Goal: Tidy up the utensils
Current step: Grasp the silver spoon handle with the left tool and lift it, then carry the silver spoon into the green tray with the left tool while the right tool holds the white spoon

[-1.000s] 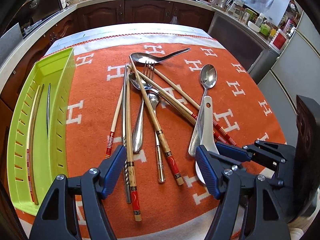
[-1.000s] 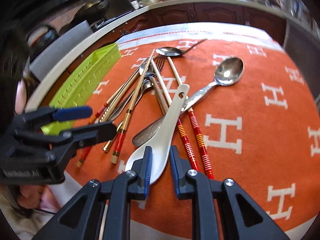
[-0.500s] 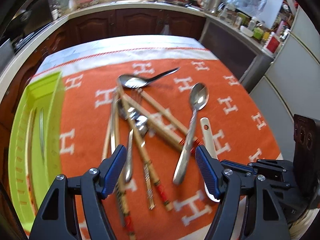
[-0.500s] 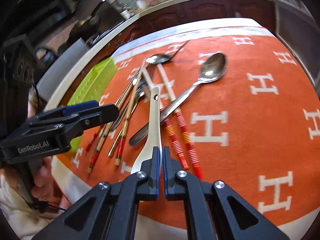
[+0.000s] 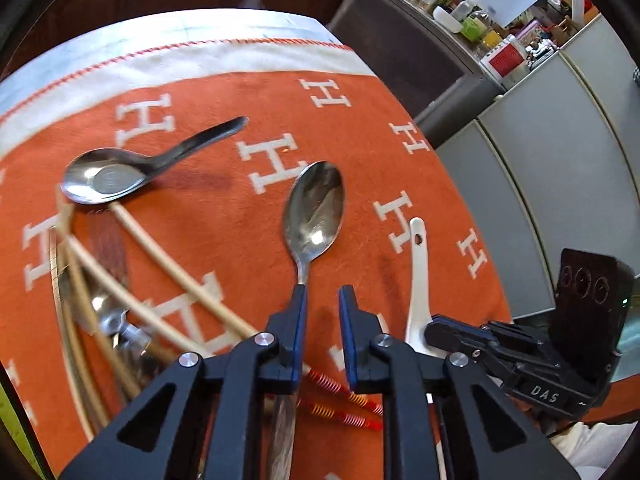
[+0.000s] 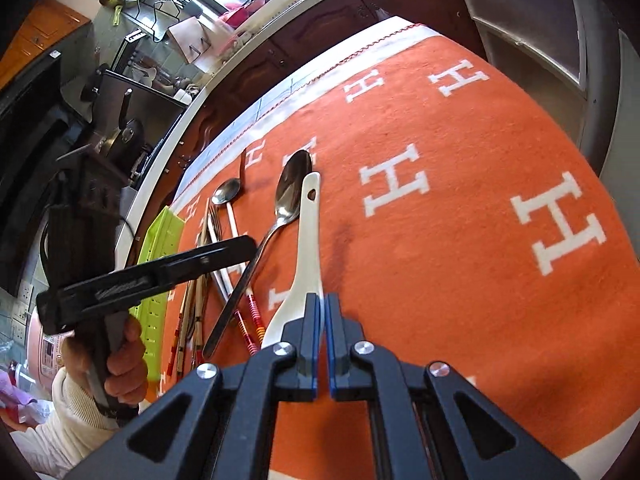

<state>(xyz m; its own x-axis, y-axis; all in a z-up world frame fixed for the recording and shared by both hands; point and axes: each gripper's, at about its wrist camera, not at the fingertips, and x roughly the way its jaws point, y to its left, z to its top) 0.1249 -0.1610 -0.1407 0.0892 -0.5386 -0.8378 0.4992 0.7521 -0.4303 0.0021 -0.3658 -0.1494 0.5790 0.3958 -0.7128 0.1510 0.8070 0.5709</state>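
White ceramic spoon clamped in the closed right gripper; left gripper closing around the steel spoon handle.

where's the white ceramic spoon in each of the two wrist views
Left wrist view: the white ceramic spoon lies right of centre, holed handle tip pointing up, bowl end at the right gripper.
Right wrist view: it runs up the centre from the right gripper, handle tip near the top.
Shared landmark: the large steel spoon, just left of it in both.
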